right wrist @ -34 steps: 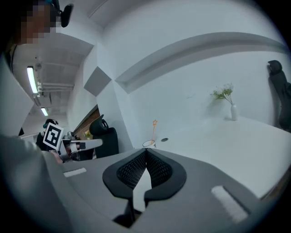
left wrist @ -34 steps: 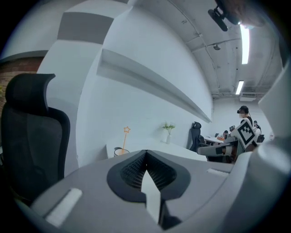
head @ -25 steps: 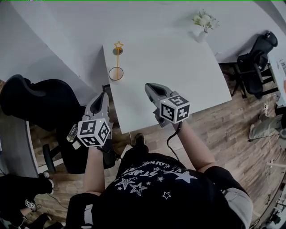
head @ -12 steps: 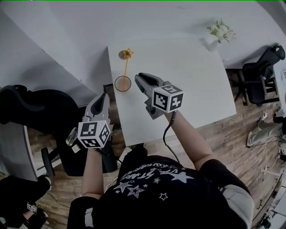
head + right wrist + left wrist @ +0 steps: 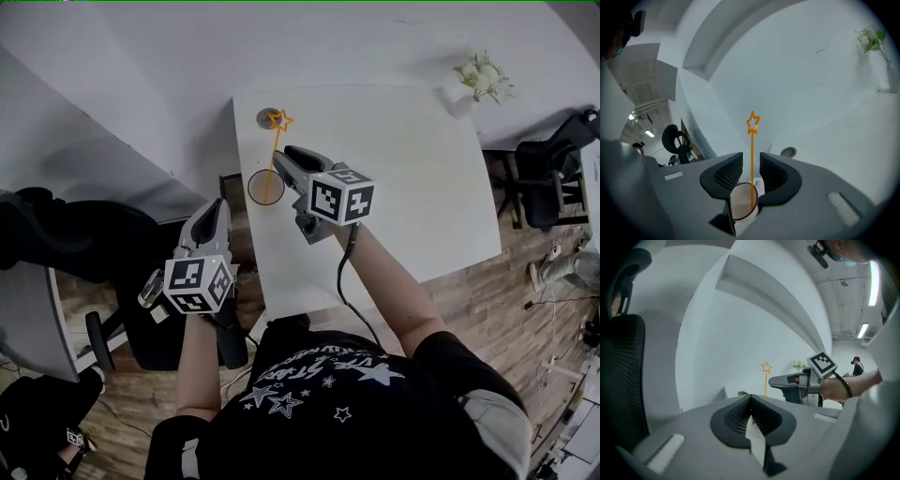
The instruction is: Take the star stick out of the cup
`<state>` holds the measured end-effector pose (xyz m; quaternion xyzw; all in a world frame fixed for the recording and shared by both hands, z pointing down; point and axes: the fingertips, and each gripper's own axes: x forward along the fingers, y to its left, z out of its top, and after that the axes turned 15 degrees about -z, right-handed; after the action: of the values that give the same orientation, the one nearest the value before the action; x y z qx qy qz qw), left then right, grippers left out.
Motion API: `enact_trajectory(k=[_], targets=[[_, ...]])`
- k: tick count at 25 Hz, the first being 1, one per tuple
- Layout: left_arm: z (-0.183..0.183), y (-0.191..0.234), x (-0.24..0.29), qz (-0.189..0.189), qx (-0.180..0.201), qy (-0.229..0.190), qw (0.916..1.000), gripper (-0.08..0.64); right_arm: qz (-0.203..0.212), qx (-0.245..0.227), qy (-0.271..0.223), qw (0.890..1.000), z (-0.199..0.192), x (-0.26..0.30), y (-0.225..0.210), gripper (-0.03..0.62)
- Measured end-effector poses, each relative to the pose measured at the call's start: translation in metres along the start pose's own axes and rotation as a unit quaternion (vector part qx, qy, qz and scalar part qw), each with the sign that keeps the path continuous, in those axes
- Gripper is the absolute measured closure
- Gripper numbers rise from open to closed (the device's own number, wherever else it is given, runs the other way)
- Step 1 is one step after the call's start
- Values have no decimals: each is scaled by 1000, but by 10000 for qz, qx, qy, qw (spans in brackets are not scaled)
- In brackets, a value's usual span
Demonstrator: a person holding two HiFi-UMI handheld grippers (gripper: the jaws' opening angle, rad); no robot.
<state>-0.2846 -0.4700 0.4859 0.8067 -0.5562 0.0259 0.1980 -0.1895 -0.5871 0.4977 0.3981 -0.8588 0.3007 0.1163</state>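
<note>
My right hand-held gripper (image 5: 751, 166) has its jaws opening. The star stick (image 5: 752, 154) rises through the gap between them, and neither pad appears to press on it. The stick stands in the cup (image 5: 742, 202), just below the jaws. The gripper body cuts off the cup's base, and I cannot make out the stick's lower end.

In the head view the cup (image 5: 265, 187) sits near the left edge of the counter (image 5: 412, 187), with open surface to its right. A small round disc (image 5: 265, 116) lies just beyond the star. A vase of flowers (image 5: 483, 80) stands well apart at the far right corner.

My left hand-held gripper (image 5: 751, 411) has its jaws pressed together. It sits off the counter's left edge, beside a black chair (image 5: 56, 234). Its own body hides the cup from its view, and only the upper stick shows.
</note>
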Motion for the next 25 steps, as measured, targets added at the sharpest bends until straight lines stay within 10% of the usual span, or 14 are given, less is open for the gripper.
enact_trajectory(k=[25], targets=[[2,-15,-13,59,39,-100,9999,558,418,-203,-670,9967,38,-29,26,569]])
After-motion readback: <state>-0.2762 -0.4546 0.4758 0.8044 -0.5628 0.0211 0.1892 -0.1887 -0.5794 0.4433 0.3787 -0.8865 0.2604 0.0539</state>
